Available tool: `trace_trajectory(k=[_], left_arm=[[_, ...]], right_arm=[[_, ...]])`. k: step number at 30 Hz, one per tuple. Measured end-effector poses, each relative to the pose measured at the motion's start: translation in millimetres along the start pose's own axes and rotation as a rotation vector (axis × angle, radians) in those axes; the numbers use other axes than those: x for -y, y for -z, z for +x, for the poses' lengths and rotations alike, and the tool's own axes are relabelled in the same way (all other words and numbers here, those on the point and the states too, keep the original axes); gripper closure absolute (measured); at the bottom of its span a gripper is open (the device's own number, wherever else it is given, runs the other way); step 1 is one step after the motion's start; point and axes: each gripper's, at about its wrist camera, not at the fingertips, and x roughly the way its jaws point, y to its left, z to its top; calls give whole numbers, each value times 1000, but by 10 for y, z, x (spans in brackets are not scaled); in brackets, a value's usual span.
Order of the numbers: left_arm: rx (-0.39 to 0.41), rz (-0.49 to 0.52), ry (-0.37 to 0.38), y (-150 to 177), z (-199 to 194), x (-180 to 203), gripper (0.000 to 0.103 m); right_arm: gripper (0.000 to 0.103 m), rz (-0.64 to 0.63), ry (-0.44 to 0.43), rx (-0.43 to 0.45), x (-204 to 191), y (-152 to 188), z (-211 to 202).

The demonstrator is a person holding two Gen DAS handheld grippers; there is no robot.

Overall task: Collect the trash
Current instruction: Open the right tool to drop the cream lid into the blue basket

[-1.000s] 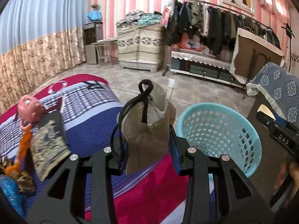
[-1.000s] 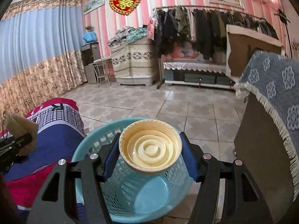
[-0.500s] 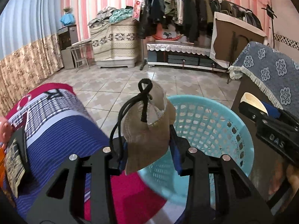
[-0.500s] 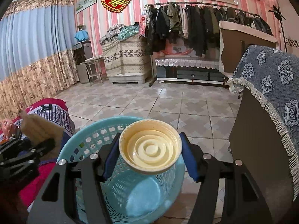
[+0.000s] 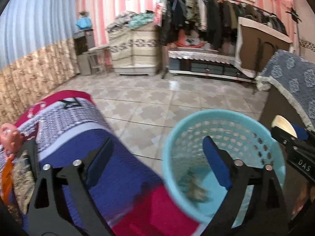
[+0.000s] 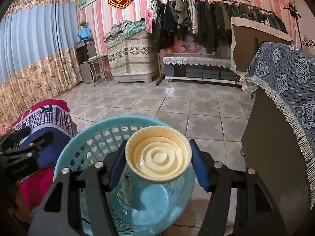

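A light blue plastic basket [image 5: 171, 143] stands on the floor beside the bed; it also shows in the right wrist view [image 6: 65, 157]. My left gripper [image 5: 157, 157] is open and empty, its right finger over the basket. A tan cloth pouch [image 5: 195, 190] lies blurred inside the basket. My right gripper [image 6: 158, 157] is shut on a cream round lid [image 6: 158, 156] and holds it above the basket; the lid also shows at the right edge of the left wrist view [image 5: 283, 123].
A bed with a blue, white and red blanket [image 5: 82, 129] lies to the left, with a pink toy [image 5: 8, 137] and a patterned pouch [image 5: 21, 179] on it. A dark cabinet under a blue cloth [image 6: 285, 82] stands right. Tiled floor [image 6: 177, 102] lies ahead.
My left gripper has opened and let go of the tan pouch, which has dropped into the basket. My right gripper still holds the lid above the basket.
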Motion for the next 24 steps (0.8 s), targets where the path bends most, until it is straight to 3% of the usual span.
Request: trace_trajectory(k=[10, 16, 24], left_arm=[[22, -98, -109, 67, -260, -532, 6], [27, -134, -135, 137, -453, -759, 6], [34, -163, -195, 272, -739, -1073, 6]], right_arm=[[42, -5, -38, -76, -284, 134, 232], [19, -2, -40, -41, -363, 105, 143], [9, -57, -60, -10, -613, 61, 5]])
